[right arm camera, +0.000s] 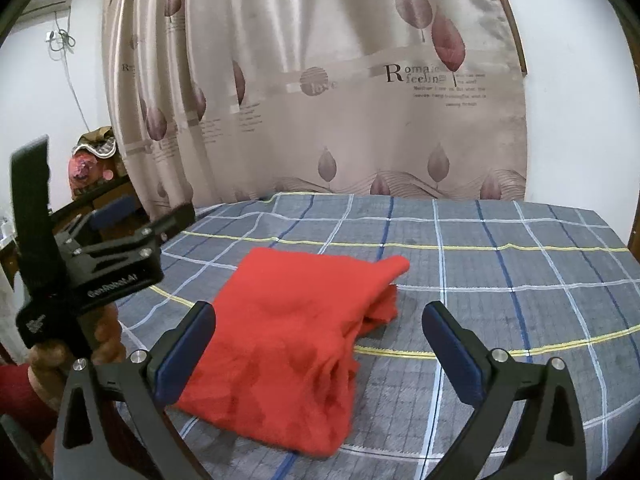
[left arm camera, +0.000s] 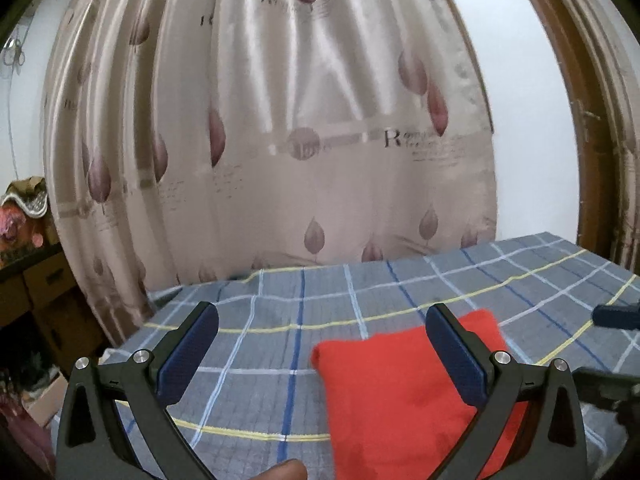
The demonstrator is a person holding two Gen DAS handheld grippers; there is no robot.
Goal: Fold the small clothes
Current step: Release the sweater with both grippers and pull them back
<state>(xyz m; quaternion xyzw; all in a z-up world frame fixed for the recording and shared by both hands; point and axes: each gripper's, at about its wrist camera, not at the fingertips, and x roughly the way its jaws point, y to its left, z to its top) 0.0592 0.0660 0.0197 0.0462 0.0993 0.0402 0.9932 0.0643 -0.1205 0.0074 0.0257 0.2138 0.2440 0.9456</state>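
Red garment (right arm camera: 296, 340) folded on bed; left tool (left arm camera: 324, 354), right tool (right arm camera: 320, 354) spread wide, holding nothing.

In the left wrist view the right finger (left arm camera: 456, 354) hides part of the red cloth (left arm camera: 392, 404), whose near end runs off the bottom edge. The curtain (left arm camera: 280, 120) is blurred, its print unreadable. At the right edge the other gripper (left arm camera: 616, 316) is cut off.
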